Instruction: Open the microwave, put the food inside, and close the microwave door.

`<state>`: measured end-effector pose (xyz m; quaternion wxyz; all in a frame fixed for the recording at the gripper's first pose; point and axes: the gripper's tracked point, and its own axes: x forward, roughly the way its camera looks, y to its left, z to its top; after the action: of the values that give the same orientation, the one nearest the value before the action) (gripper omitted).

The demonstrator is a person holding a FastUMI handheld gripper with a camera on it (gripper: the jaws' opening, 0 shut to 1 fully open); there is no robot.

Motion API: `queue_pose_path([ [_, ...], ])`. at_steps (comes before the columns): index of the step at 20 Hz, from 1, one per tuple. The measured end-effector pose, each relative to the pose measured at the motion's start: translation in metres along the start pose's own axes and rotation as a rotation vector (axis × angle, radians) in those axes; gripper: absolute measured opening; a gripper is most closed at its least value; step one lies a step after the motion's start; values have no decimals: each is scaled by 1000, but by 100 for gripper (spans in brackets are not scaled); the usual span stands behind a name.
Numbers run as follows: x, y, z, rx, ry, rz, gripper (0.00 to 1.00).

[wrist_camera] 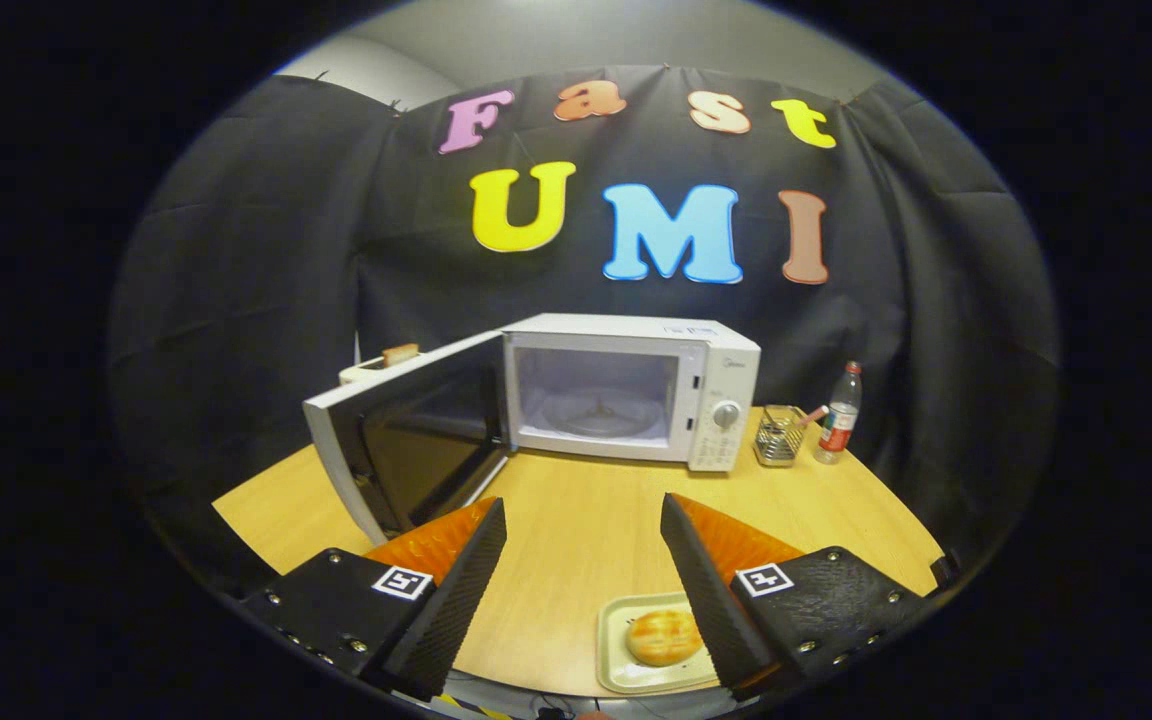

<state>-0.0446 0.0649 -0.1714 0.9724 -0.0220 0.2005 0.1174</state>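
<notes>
- Gripper view: a white microwave (636, 395) stands on a wooden table (576, 520), well beyond the fingers.
- Its door (406, 440) is swung wide open to the left; the cavity shows a glass turntable (601, 415) with nothing on it.
- The gripper (584, 525) hangs above the table, fingers spread wide apart, holding nothing.
- A bread roll (664, 637) lies on a pale tray (626, 665) near the table's front edge, just beside the right finger (706, 580), which hides part of the tray.
- Right of the microwave stand a wire mesh holder (779, 437), contents hard to make out, and a plastic bottle (840, 415).
- Behind the door, a toaster (381, 365) with bread peeks out, mostly hidden.
</notes>
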Motion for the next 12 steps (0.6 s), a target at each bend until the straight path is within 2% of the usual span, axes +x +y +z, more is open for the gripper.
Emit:
queue_pose_path([
  [5, 21, -37, -51, 29, 134, -89, 95],
  [9, 33, -53, -108, 8, 291, -105, 95],
  [12, 33, -60, -133, 20, 367, -118, 95],
])
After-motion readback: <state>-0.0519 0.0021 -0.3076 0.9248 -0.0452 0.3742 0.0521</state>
